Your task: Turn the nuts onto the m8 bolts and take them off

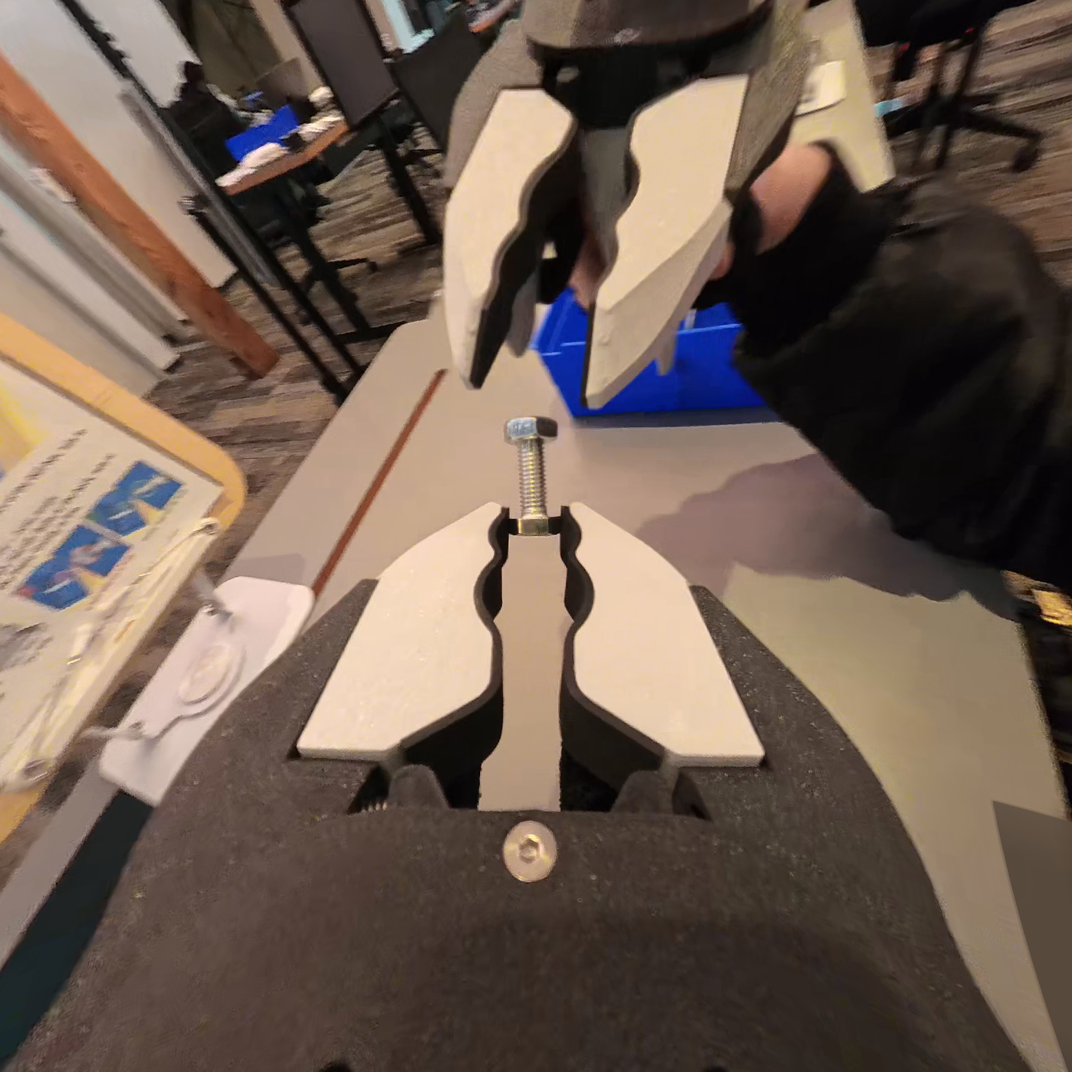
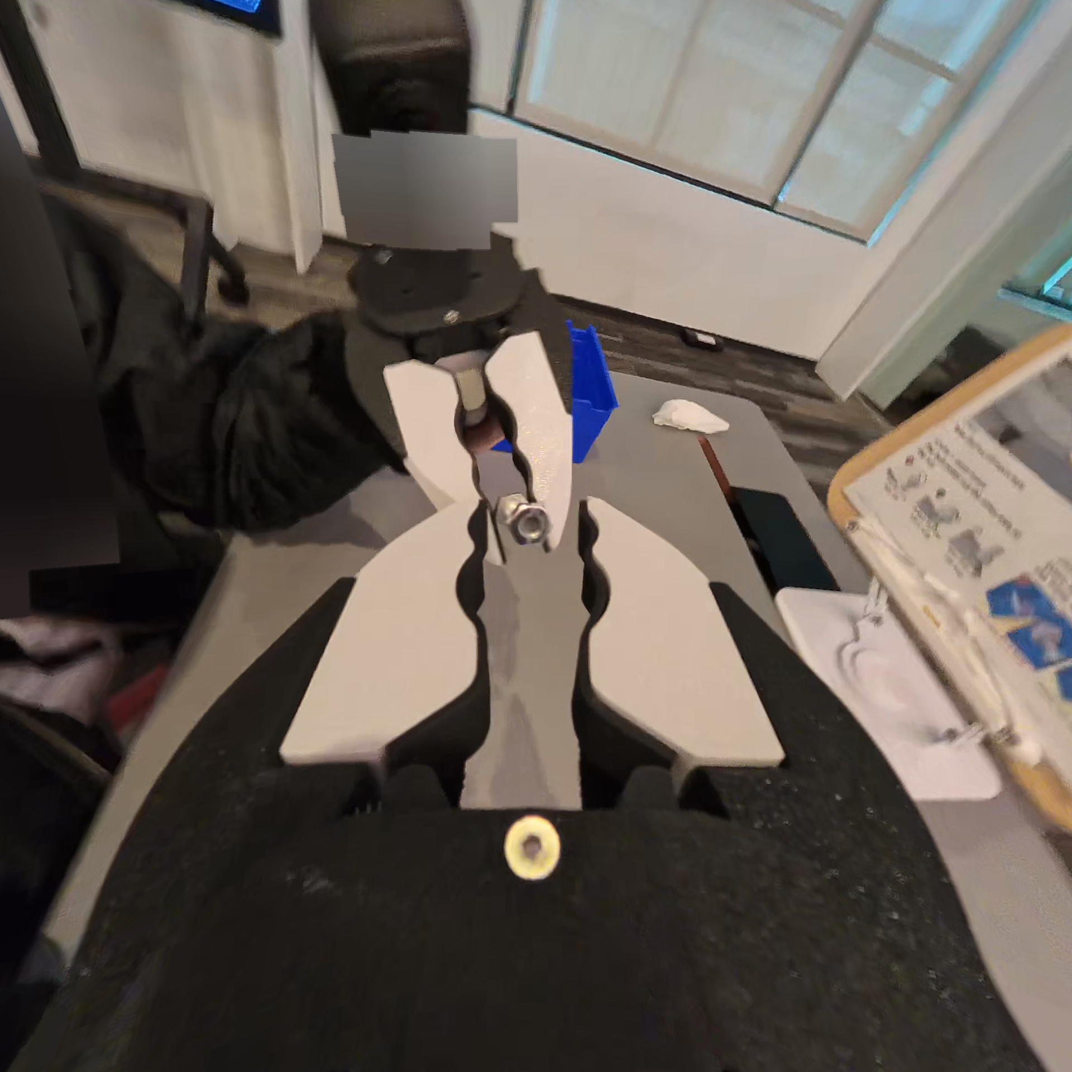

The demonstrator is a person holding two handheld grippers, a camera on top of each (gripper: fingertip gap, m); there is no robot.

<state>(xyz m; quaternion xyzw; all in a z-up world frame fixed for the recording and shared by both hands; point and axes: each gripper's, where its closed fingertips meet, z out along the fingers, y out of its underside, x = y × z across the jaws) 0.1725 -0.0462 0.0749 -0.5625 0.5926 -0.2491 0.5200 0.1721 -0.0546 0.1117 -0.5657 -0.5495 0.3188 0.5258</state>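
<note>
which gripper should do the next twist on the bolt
Right gripper: it is open and empty, facing the bolt head. The left gripper already pinches the nut, so it should just hold.

Between the left gripper's (image 1: 534,513) tips sits a nut (image 1: 534,526) with the bolt (image 1: 531,470) reaching forward toward the right gripper (image 1: 531,380) just beyond its head, a bin (image 1: 667,371) on the table (image 1: 754,667) behind that, and a board (image 1: 104,522) off left.
</note>
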